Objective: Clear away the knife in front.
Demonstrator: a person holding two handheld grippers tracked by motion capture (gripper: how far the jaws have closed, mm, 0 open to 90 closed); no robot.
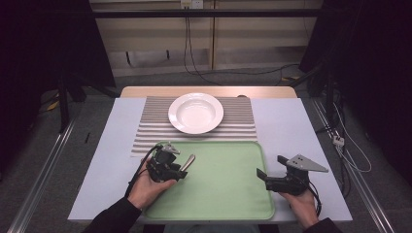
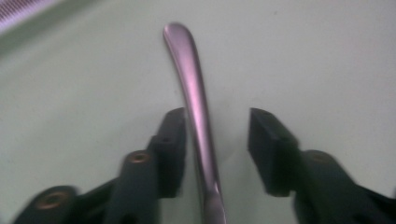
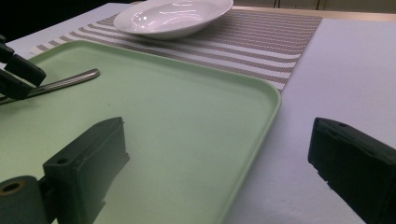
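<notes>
Pale lavender tabletop (image 1: 291, 126) carries everything, and nearest the person lies a green tray (image 1: 218, 194), whose near edge is partly covered by the left hand (image 1: 148, 187). That hand holds the left gripper (image 1: 182, 170) over the tray's left part, its jaws spread to either side of a metal utensil handle (image 2: 194, 102); one jaw looks to be just touching the handle, the other stands apart. The handle's working end is cut off at the bottom of the left gripper view and is hidden by the gripper in the high view, so what kind of utensil it is cannot be told. The right gripper (image 1: 267, 174) hangs at the tray's right rim with its jaws wide apart and nothing between them, one over the tray and one over the bare tabletop. Beyond the tray lies a striped placemat (image 1: 243, 126), and on it sits a white bowl (image 1: 196, 113). Farther back the room is dark and hard to make out.
</notes>
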